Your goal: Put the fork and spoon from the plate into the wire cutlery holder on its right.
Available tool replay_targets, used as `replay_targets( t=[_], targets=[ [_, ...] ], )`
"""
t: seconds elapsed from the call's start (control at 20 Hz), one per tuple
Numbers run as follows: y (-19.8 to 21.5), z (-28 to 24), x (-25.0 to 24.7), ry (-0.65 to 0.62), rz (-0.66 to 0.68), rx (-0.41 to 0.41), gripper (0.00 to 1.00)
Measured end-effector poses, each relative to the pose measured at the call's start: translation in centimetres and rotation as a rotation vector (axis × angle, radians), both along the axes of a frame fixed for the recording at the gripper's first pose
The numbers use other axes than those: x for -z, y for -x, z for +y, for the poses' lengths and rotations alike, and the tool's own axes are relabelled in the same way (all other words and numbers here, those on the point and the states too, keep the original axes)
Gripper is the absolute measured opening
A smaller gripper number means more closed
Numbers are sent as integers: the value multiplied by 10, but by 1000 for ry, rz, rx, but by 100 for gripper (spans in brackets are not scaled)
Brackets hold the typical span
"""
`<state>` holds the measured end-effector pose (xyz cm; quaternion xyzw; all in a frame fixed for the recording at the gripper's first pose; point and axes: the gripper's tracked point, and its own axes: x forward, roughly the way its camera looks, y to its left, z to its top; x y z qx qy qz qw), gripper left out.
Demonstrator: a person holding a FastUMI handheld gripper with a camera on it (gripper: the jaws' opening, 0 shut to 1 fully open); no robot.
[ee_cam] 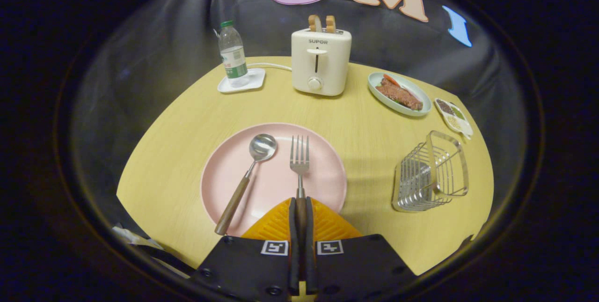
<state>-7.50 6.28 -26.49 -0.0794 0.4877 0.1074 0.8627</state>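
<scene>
Tabletop [178, 152]: toaster [321, 61], bottle [233, 54] behind plate [276, 185]; hand-held gripper [301, 213] clamped on fork [299, 161]; spoon [248, 175] alongside; wire cutlery holder [430, 173] unobstructed.

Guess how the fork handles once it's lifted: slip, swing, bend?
The fork looks like stiff metal, so bending is unlikely. The tongs pinch only its handle end, so the head may droop or pivot. The handle is narrow and looks smooth, so it could slip.

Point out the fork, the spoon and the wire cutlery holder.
fork [299, 154]: gripper view, on its tines; the gripper [300, 208] is shut on its handle.
spoon [262, 146]: gripper view, on its bowl.
wire cutlery holder [433, 171]: gripper view, on its wire side.
</scene>
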Motion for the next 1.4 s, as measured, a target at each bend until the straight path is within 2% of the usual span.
replay_targets(
  t=[0.15,0.4,0.65,0.85,1.4],
  targets=[
    [-5,-13,-17,-3,11,-24,8],
    [-17,-40,-47,-40,37,-3,8],
    [-25,-79,-70,6,44,-15,8],
    [-23,-95,-83,-52,102,3,8],
    [-26,-171,-91,1,191,9,8]
  ],
)
